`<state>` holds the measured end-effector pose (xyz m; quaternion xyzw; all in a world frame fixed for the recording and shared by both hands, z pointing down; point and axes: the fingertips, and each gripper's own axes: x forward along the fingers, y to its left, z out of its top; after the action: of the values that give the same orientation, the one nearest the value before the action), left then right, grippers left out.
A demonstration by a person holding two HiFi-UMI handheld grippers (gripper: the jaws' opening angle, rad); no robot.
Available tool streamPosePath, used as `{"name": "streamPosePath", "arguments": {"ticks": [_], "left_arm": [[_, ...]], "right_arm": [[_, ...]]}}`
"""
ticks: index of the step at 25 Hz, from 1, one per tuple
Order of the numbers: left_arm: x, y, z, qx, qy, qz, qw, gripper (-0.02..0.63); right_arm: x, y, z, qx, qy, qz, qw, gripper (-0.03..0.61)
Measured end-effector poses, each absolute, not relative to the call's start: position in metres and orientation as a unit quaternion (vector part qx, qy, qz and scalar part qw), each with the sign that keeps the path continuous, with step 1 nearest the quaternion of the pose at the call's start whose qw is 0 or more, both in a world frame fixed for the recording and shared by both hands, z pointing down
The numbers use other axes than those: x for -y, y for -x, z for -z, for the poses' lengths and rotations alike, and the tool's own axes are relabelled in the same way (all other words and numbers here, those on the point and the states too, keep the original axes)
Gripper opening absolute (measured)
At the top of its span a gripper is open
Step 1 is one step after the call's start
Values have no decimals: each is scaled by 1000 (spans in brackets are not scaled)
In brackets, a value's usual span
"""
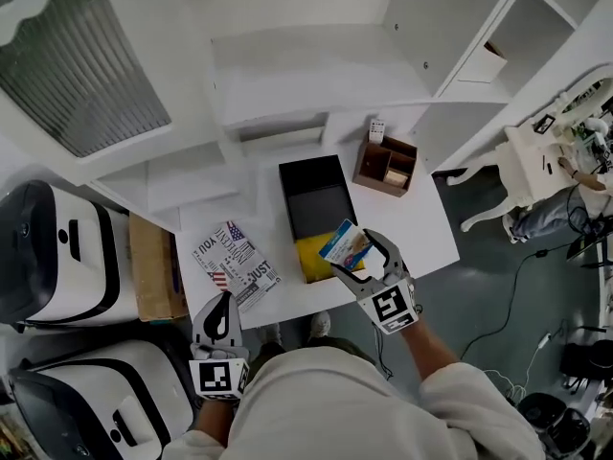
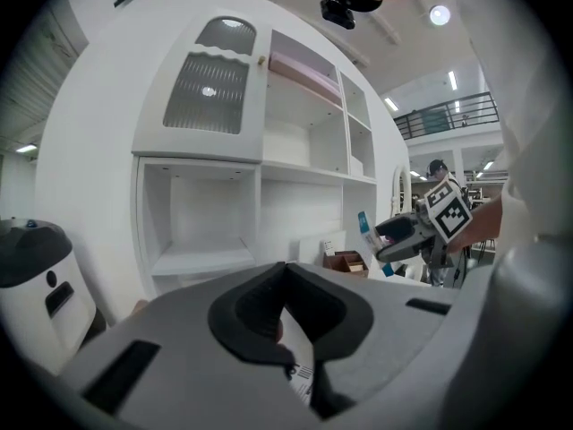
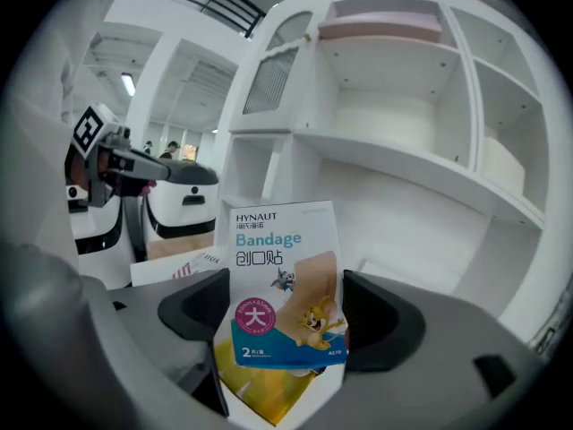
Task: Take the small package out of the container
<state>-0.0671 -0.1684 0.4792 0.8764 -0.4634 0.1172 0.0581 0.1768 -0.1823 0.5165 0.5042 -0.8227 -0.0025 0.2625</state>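
My right gripper is shut on a small white and blue bandage package, held above the near end of the black box. In the right gripper view the bandage package stands upright between the jaws. A yellow item lies in the box's near end under it. My left gripper hangs at the table's front left edge, shut and empty, pointing at the printed paper. From the left gripper view the right gripper with the package shows at the right.
A brown wooden organiser stands at the back right of the white table. A white shelf cabinet rises behind it. Two white and black machines and a cardboard box stand to the left. A white chair is at the right.
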Motion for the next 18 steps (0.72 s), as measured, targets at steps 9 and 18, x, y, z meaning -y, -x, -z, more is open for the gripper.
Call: {"name": "streamPosePath", "arguments": {"ticks": [9,18], "left_arm": [[162,47,-475,437,-891,-116,47,8],[152,32,-469,419,-897,-137,40,8]], "right_arm": [[151,-191,-456,789,-597,-24,144,414],[131,-207,-410,768,-639,7,33,414]]}}
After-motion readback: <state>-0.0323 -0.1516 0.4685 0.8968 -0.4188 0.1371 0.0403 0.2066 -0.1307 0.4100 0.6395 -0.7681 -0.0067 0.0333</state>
